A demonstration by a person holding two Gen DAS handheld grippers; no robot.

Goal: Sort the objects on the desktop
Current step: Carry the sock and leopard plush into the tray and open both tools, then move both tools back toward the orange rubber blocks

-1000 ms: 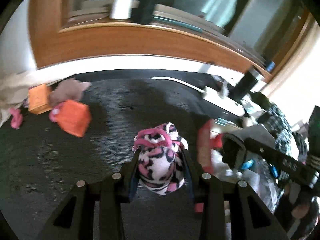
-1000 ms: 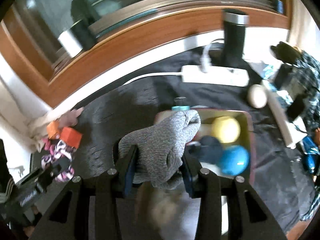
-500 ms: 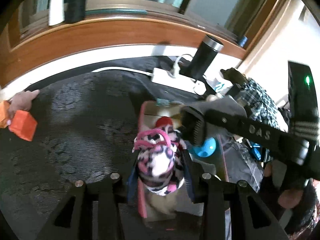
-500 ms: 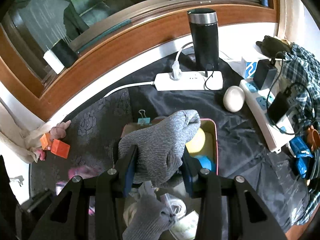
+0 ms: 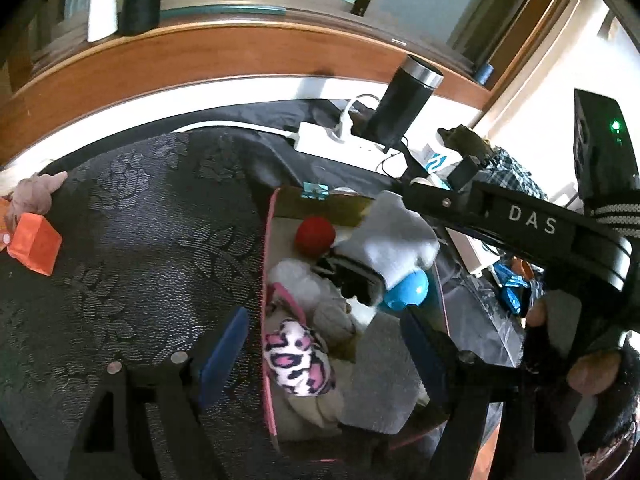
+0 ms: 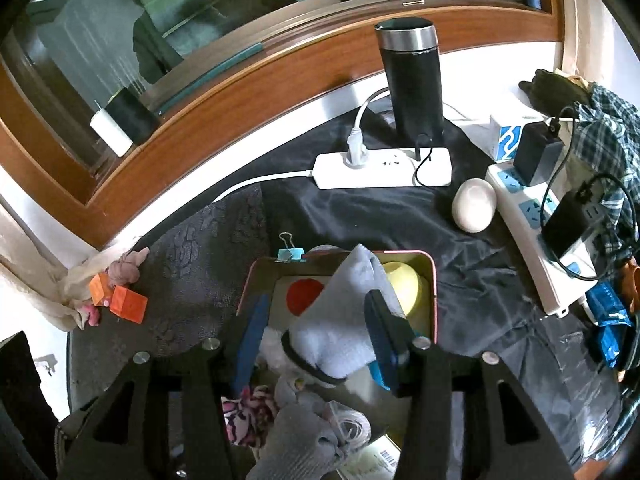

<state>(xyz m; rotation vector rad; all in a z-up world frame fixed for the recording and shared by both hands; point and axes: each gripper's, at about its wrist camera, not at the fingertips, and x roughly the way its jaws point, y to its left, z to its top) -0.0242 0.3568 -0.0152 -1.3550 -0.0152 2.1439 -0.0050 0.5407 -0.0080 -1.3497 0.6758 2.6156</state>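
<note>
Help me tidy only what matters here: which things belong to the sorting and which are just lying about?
Sorting: pink-rimmed box; leopard-print sock lying in it; grey sock between the right gripper's jaws; orange blocks; red ball; blue ball.

Lying about: black flask; power strip; white egg-shaped thing; plaid cloth.

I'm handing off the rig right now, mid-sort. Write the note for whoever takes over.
Left gripper: jaws have just been opening, now wide; the pink leopard-print sock lies released in the pink-rimmed tin box.
Right gripper: jaws have just been opening; the grey knitted sock is between them over the box, leaning on one pad, not clamped.
Done: both socks brought to the box, with the balls already inside.
Left: clear the grey sock, then fetch the orange cubes and small pink plush toy at the cloth's far left edge.
</note>
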